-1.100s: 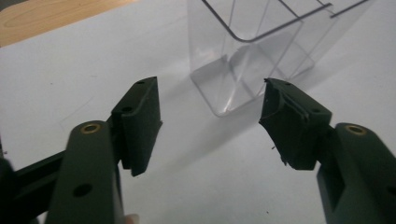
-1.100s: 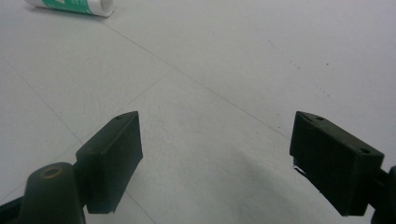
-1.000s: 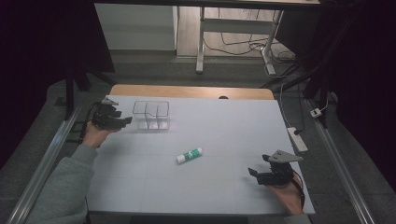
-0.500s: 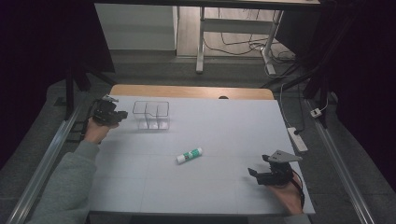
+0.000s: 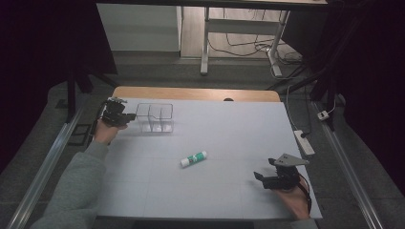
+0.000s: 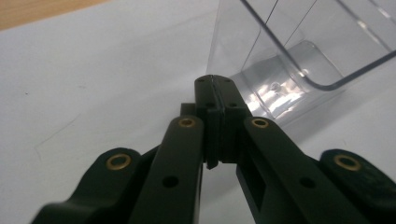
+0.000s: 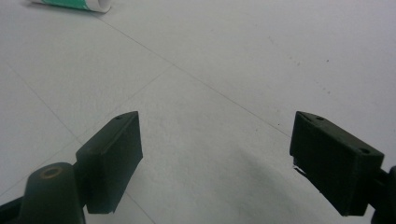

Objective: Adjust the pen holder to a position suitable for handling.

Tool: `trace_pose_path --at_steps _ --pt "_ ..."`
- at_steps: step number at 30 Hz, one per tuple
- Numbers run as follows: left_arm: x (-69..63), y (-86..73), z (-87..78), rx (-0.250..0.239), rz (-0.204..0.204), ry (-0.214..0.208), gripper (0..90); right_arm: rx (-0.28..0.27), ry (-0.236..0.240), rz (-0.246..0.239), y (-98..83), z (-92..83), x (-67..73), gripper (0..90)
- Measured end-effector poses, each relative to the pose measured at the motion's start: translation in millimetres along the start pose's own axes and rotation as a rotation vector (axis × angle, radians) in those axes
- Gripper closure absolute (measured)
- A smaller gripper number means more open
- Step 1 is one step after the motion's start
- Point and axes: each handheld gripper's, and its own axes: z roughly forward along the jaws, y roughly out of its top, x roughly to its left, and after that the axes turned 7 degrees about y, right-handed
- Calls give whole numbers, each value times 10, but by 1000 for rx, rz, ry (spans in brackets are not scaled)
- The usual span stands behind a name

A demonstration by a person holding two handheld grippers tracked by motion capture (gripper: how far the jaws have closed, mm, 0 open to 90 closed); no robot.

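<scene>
My left gripper (image 5: 125,116) sits at the table's far left, just left of a clear plastic divided box (image 5: 155,117). Its jaws have just been closing and now meet with nothing between them. In the left gripper view the shut tips (image 6: 212,81) lie low over the white surface, right by the clear box's near corner (image 6: 299,60). A white and green glue stick (image 5: 193,159) lies on its side mid-table. My right gripper (image 5: 260,177) rests near the front right, open and holding nothing. In the right gripper view (image 7: 215,121) the glue stick (image 7: 74,3) lies far ahead at the top left.
A white mat (image 5: 229,133) covers the table, and a wooden strip (image 5: 191,93) shows along its far edge. A white power strip (image 5: 304,142) lies off the right side. Metal rails run along both sides.
My left gripper's jaws have closed with nothing between them, and that hand has shifted a little toward the far left by the box. The right gripper and the glue stick have not moved.
</scene>
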Motion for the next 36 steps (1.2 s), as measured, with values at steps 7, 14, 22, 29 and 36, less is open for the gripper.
trace_pose_path --at_steps 7,14,22,29,36 --pt "-17 17 54 8 -2 -8 885 3 2 -3 -3 3 -1 166" --pt "-20 21 107 20 -8 -21 885 13 -2 -7 -2 6 3 166" --pt "-21 31 127 24 -9 -15 886 13 -1 -7 -1 11 4 166" --pt "-30 26 167 31 -15 -25 886 16 4 -4 -3 24 1 166" --pt "-99 51 180 23 1 -31 886 16 4 -3 -3 22 1 166"
